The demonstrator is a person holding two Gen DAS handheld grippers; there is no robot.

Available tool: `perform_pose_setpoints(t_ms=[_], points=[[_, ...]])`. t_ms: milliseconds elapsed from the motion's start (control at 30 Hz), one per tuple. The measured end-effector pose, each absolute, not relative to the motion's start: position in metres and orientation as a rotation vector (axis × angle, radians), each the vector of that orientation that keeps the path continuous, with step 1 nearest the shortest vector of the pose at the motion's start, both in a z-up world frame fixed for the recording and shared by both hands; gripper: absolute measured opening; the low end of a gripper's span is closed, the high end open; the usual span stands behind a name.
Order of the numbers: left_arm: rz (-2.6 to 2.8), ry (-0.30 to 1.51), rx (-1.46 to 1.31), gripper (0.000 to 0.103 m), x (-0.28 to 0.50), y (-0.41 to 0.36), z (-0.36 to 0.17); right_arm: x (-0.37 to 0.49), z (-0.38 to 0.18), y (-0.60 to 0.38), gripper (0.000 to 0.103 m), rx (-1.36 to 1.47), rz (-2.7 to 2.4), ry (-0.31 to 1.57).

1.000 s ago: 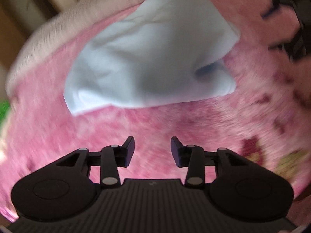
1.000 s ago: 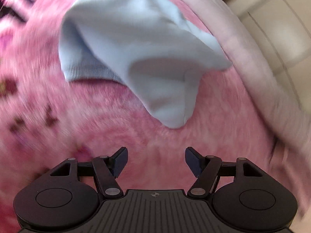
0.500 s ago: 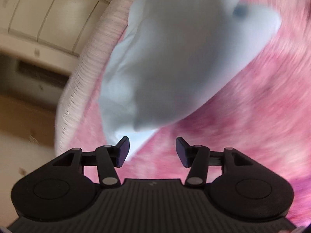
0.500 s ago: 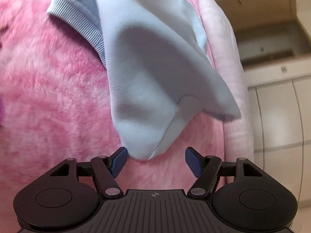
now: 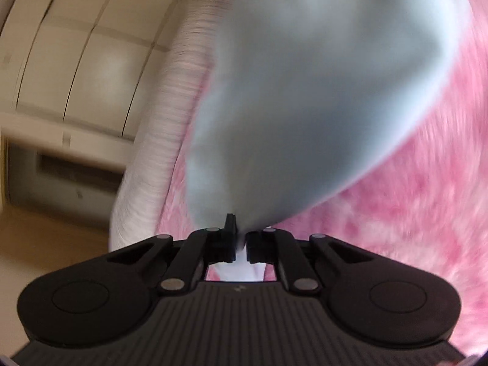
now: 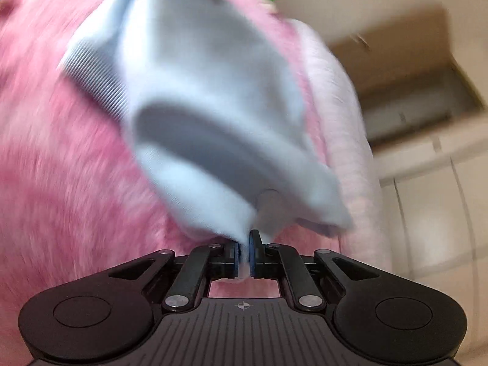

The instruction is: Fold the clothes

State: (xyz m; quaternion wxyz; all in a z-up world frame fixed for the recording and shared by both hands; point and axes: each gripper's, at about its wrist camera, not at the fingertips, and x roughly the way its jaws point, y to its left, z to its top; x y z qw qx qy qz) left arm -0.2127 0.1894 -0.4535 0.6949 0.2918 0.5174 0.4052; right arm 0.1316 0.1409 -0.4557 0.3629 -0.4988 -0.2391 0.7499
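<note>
A light blue garment (image 5: 305,91) lies on a fluffy pink blanket (image 5: 396,228). My left gripper (image 5: 241,238) has its jaws closing on a near corner of the garment, and the cloth is pinched between the pads. In the right wrist view the same garment (image 6: 207,97) shows a ribbed hem (image 6: 97,82) at upper left. My right gripper (image 6: 244,244) has its jaws closing on another near fold, with cloth squeezed between the blue pads. Both views are blurred.
The blanket (image 6: 61,183) ends in a pale pink ribbed border (image 5: 158,140), seen in the right view as a pale border (image 6: 344,122). Beyond it stand cream cabinet doors (image 5: 76,61) and a brown floor.
Both grippers, open a second ago, moved in toward the garment, rolled, and closed on its near edge. The cloth now fills much more of each view.
</note>
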Motion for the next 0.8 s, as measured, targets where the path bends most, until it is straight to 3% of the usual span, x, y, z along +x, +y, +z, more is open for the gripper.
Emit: perform_pose_setpoints(t_ms=[133, 267, 600, 800], points=[[0.973, 1.03, 0.505, 0.005, -0.219, 0.188, -0.382, 0.151, -0.381, 0.143, 0.004, -1.054, 1.948, -0.248], [1.021, 0.891, 0.357, 0.005, -0.235, 0.192, -0.305, 0.158, -0.3, 0.128, 0.004, -0.867, 1.941, -0.122], [0.962, 0.574, 0.112, 0.005, -0.322, 0.164, -0.1, 0.123, -0.071, 0.047, 0.004, -0.51, 1.926, -0.156], [0.896, 0.385, -0.09, 0.005, -0.341, 0.215, -0.048, 0.114, 0.02, 0.05, 0.004, -0.297, 1.88, -0.137]])
